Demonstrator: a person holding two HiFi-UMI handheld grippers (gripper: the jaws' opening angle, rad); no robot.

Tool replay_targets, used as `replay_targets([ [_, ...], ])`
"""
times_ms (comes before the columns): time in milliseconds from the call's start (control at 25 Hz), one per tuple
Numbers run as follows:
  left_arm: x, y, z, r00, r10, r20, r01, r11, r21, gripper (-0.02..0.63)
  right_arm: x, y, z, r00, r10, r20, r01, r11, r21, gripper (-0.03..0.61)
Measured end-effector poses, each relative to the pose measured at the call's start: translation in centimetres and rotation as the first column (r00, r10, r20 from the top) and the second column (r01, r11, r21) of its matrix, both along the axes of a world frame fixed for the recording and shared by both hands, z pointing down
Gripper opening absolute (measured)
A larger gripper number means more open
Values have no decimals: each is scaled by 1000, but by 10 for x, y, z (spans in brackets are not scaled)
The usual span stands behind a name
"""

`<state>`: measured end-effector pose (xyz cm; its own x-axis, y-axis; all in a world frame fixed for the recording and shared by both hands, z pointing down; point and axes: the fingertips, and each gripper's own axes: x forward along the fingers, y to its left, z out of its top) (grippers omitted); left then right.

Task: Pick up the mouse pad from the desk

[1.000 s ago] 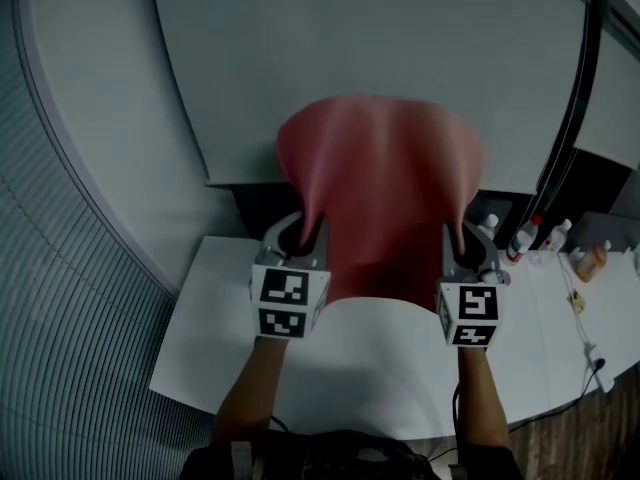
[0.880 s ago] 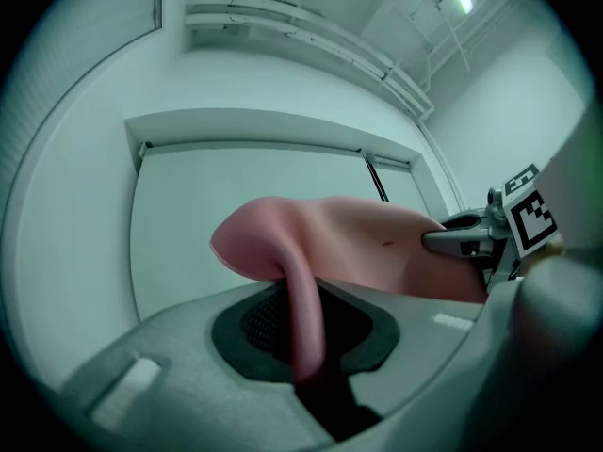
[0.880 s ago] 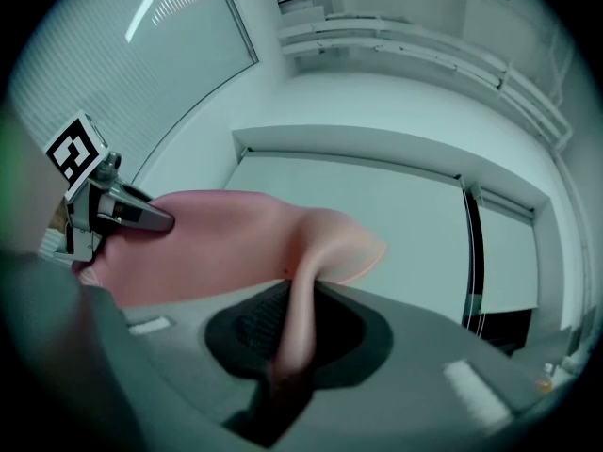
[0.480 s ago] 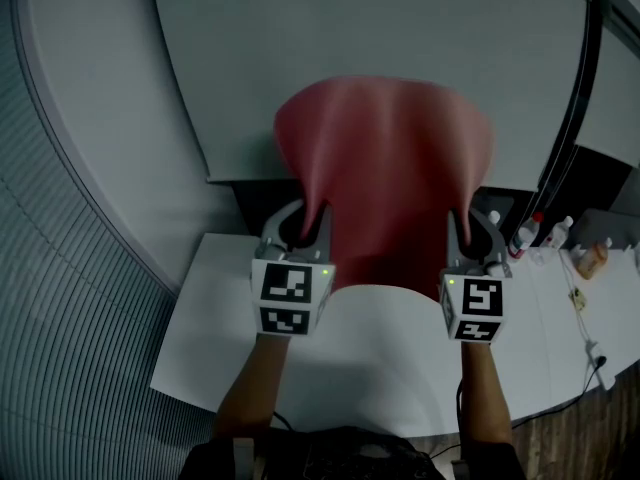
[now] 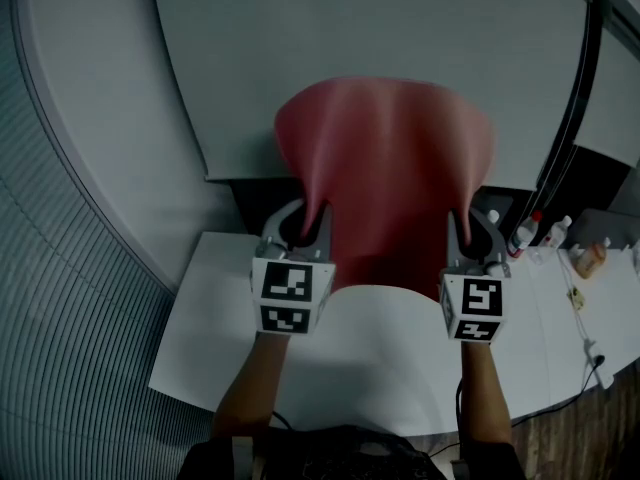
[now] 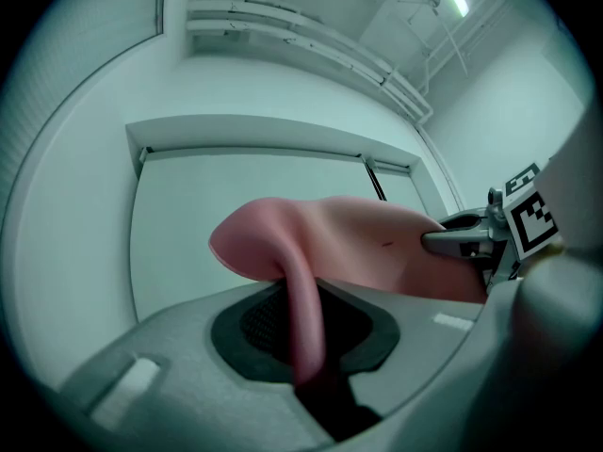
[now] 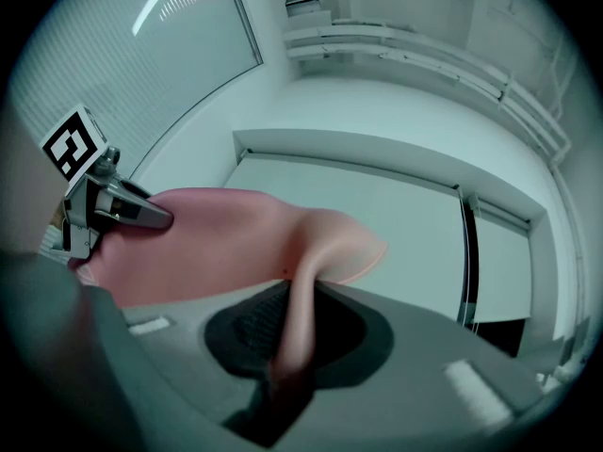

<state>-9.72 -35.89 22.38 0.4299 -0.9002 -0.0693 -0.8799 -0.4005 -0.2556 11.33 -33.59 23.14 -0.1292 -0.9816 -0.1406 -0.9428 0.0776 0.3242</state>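
Two grippers share one load: we hold the pink mouse pad [image 5: 385, 178] up in the air between them, clear of the white desk [image 5: 380, 378] below. Our left gripper [image 5: 305, 223] is clamped on the pad's near left corner and our right gripper [image 5: 468, 230] on its near right corner, with both marker cubes facing up toward us. From the two grips the pad fans out to the far side, wider there than at the near edge, and it covers part of the pale wall panel [image 5: 350, 38] and the dark gap under it. In the left gripper view the jaws press on a thin fold of the pad [image 6: 303, 318] that runs up from between the dark pads, the loose corner curls over to the left, and the other gripper [image 6: 462, 243] bites the sheet at the right. The right gripper view mirrors this: its jaws pinch a fold of pink [image 7: 292, 318], a corner flops to the right, and the left one [image 7: 132, 213] grips the sheet at the left. Both forearms [image 5: 250, 388] reach out over the near part of the desk. Far off on the right of the desk stand a few small bottles [image 5: 525, 236], well apart from the pad, and a thin cable [image 5: 580, 318] trails along the desk's right end
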Motion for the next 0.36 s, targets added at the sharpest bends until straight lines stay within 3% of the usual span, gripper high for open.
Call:
replay_targets([
  [360,-1,-1,4,1000,3,-2,-3,1000,-5,58,0,-1,4,1000,5,-6,-5,1000,-3,64],
])
